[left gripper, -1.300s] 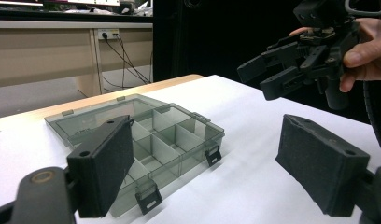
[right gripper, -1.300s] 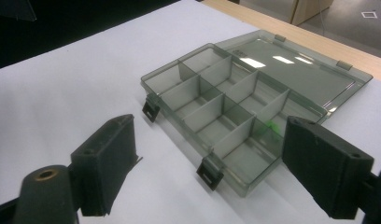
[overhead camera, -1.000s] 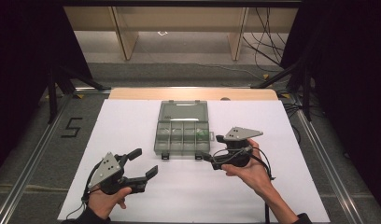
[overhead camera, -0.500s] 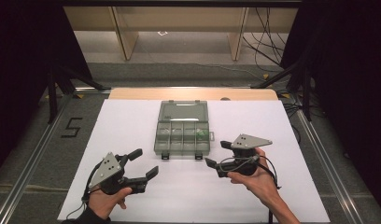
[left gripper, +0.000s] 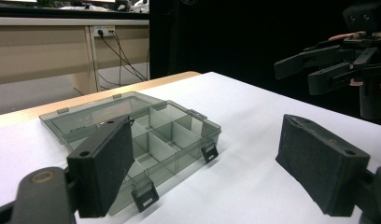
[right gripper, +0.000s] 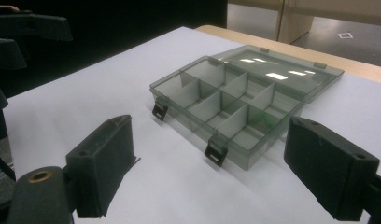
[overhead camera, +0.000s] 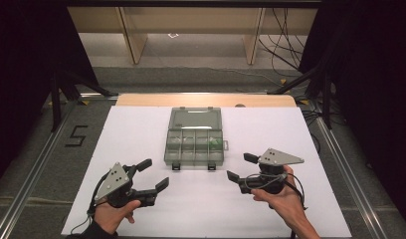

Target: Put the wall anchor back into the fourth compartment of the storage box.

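A clear grey plastic organiser box (overhead camera: 195,138) lies open on the white table sheet (overhead camera: 141,129), its lid folded back flat and its compartments facing up. Two black latches hang at its near edge. My left gripper (overhead camera: 153,174) stands open at the box's near left, nothing between its pads (left gripper: 104,172). My right gripper (overhead camera: 241,167) stands open at the box's near right, jaws wide apart and empty. The box (left gripper: 137,135) fills the middle of the left gripper view, and the box (right gripper: 244,102) lies just ahead of the right gripper's jaws. A small green speck shows in one compartment.
The white sheet covers most of the table; a wooden strip (overhead camera: 206,99) shows at its far edge. Beyond it stand desk legs and cables on the floor. Metal rails run along both sides. A "5" (overhead camera: 75,135) is marked on the floor at left.
My right gripper has drawn back from the box's right side, toward the near right of the table. The left gripper has barely moved. The box stays put.
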A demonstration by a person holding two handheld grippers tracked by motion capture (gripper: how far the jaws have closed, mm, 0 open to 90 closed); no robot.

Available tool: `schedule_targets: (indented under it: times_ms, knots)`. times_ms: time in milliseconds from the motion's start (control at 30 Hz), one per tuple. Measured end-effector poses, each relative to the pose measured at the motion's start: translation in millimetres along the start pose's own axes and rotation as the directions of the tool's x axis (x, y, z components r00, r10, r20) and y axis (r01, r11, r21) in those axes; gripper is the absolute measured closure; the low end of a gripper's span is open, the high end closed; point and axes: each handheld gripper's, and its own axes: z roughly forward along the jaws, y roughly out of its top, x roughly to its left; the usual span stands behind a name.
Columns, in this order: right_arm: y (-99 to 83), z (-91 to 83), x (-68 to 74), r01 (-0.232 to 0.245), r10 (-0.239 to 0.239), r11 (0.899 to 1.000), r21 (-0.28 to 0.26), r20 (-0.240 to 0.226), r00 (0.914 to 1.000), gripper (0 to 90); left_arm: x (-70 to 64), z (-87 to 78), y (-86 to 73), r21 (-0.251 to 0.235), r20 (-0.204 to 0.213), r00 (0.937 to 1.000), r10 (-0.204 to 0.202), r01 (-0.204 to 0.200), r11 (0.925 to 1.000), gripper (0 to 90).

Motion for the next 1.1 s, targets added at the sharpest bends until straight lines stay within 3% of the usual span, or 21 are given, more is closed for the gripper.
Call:
schedule_targets:
  times_ms: [567,900,1067,1100]
  knots:
    - [-14.4,-21.6,-2.7,-0.046,0.048,0.998,-0.045,0.032,0.9983,16.7,-0.4,-0.1,-0.1,-0.001,-0.001,1.0,-0.001,0.001,1.0,17.8]
    - [-18.2,-28.1,-1.3,-0.052,0.053,0.998,-0.035,0.036,0.9979,16.7,-0.4,-0.1,-0.1,-0.001,-0.002,1.0,0.0,0.0,1.0,17.8]
    - [-21.3,-29.8,-1.2,-0.055,0.058,0.997,-0.058,0.04,0.9975,16.6,-0.5,-0.1,-0.1,-0.002,-0.002,1.0,0.0,0.0,1.0,17.8]
    - [-21.2,-32.0,-1.1,-0.054,0.056,0.998,-0.037,0.049,0.9972,16.6,-0.5,0.0,-0.1,-0.002,-0.002,1.0,0.0,0.0,1.0,17.8]
